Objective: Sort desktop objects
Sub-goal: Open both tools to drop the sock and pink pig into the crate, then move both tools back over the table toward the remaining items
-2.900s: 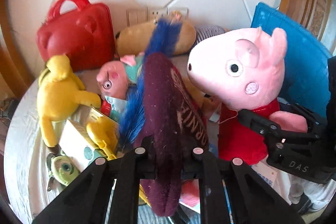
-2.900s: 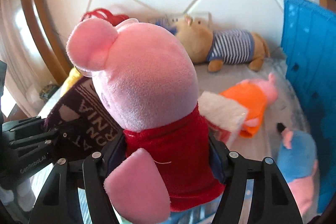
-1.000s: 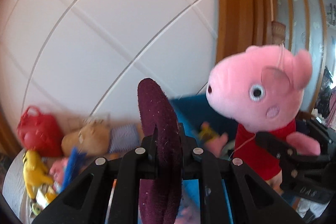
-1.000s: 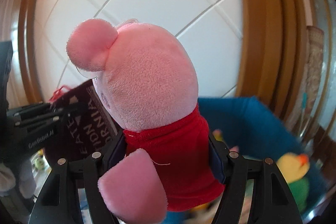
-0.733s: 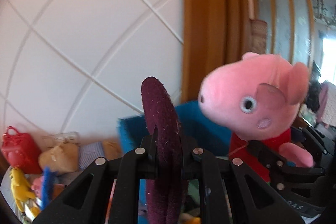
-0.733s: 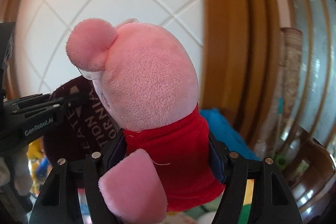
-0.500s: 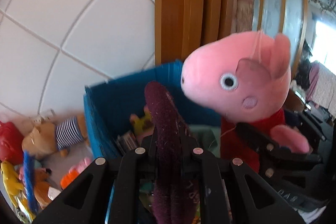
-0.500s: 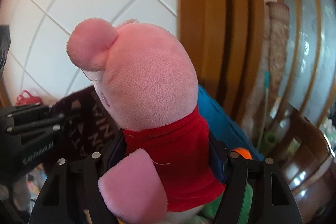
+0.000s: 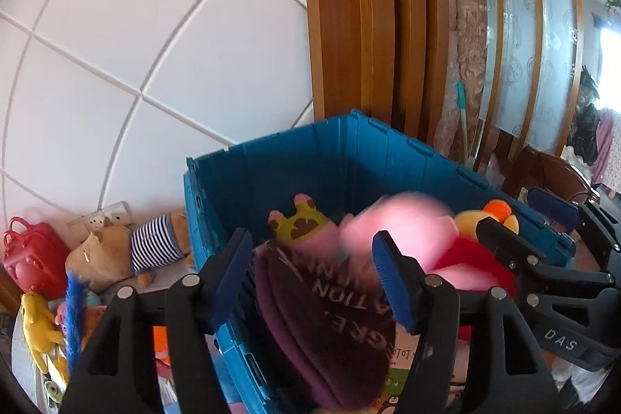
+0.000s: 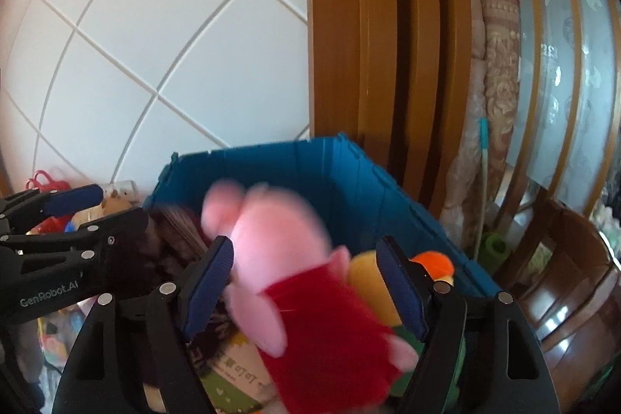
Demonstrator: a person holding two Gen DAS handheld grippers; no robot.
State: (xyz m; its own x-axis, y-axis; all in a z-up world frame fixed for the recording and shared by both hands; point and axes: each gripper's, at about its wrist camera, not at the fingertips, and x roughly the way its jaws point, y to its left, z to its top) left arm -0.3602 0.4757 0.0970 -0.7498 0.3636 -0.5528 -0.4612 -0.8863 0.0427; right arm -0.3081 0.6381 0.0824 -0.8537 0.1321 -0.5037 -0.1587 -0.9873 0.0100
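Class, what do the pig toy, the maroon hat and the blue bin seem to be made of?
Pig toy: soft plush, fuzzy pink surface, though blurred. Maroon hat: probably fleece or felt, matte and nappy, with pale lettering. Blue bin: rigid moulded plastic, ribbed walls, slight sheen.

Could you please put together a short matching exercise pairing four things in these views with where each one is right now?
Things:
1. pink pig plush
2. maroon lettered cap
3. red handbag
4. striped-shirt bear plush

Places:
A. lying outside the blue bin, near its left wall
B. blurred, between the open right gripper fingers
C. far left, by the wall
D. in the bin, before the open left gripper

Pairs: 1-B, 2-D, 3-C, 4-A
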